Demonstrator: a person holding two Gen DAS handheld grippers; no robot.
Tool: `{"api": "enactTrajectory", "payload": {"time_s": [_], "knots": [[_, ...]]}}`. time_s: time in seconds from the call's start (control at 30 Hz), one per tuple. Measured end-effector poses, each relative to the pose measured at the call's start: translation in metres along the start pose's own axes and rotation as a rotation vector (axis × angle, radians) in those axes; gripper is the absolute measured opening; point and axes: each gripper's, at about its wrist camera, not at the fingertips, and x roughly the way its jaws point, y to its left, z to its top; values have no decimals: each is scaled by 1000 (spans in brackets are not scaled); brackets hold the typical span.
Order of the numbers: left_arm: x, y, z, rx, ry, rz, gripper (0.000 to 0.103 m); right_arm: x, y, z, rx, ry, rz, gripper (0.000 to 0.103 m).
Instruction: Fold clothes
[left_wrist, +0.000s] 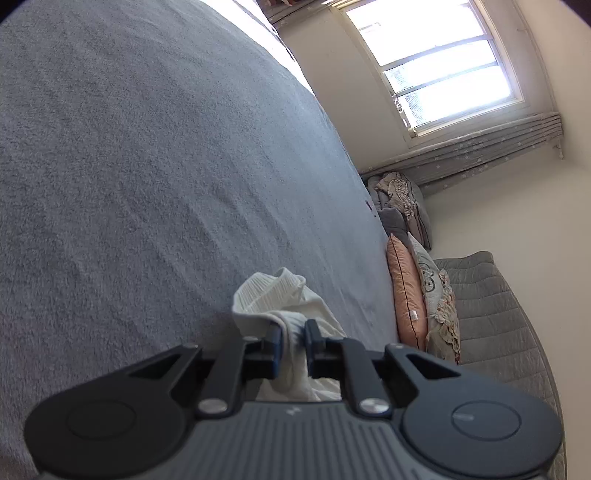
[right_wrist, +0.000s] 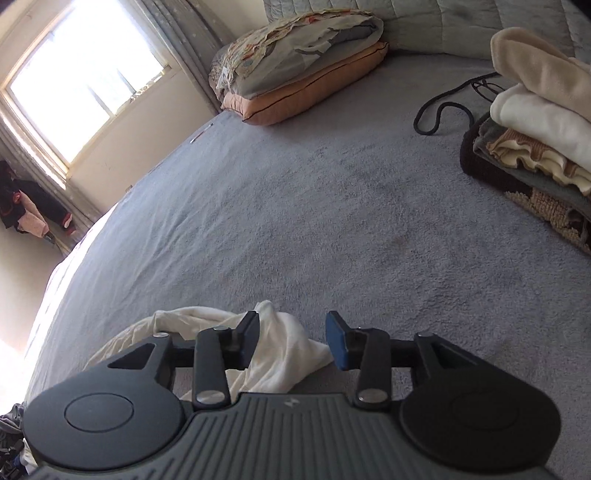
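Observation:
A white garment (left_wrist: 275, 295) lies bunched on the grey bed cover (left_wrist: 147, 166). My left gripper (left_wrist: 292, 338) is shut on a fold of the white garment, with cloth pinched between the blue pads and hanging below them. In the right wrist view the same white garment (right_wrist: 280, 350) lies between the fingers of my right gripper (right_wrist: 293, 338). The right jaws stand wide apart; the cloth touches the left finger (right_wrist: 249, 332) and stops short of the right pad (right_wrist: 338, 343).
A stack of folded clothes (right_wrist: 535, 122) sits at the right on a dark knitted mat, with a black cord (right_wrist: 439, 110) beside it. Pillows (right_wrist: 306, 74) lie at the bed's head, also in the left wrist view (left_wrist: 410, 295). A window (left_wrist: 439, 62) is beyond.

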Motion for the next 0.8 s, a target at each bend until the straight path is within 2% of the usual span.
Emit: {"api": "enactTrajectory", "payload": {"time_s": [0.07,0.17,0.23,0.27,0.3,0.33,0.37,0.4,0.5,0.57,0.6,0.67,0.7,0.77,0.8], "knots": [[1,1,-2,-4,3,0,12,12,6,-11,-63,98,17,55],[-2,-4,-3,20,-5,-6,12,19,21,-24,-167,152,40,54],[-1,-5,-4,18,-9,-1,12,27,36,-33,-265,155,7,54],[-1,-6,-4,11,-17,-1,12,30,43,-36,-320,135,-18,46],[-1,-6,-3,5,-24,-1,12,30,48,-36,-366,95,-51,19],[-2,-7,-3,-1,-33,-7,12,25,53,-32,-404,24,-91,10],[-3,-8,-2,-7,-44,-23,12,13,55,-27,-401,-61,-103,11],[-5,-8,-1,-12,-55,-39,12,1,56,-20,-395,-144,-110,11],[-14,-9,2,-34,-80,-88,12,-47,54,-1,-327,-360,-40,10],[-16,-10,2,-46,-83,-101,12,-77,47,6,-240,-473,7,10],[-16,-11,1,-46,-80,-99,12,-86,39,9,-190,-496,23,10],[-13,-12,-1,-38,-68,-78,11,-103,22,15,-87,-536,57,10],[-12,-11,-2,-38,-58,-69,11,-105,8,17,-7,-519,81,11],[-7,-10,-6,-33,-21,-52,11,-92,-17,22,128,-429,94,14],[-5,-10,-7,-23,-1,-39,11,-76,-23,22,135,-361,73,14]]}}
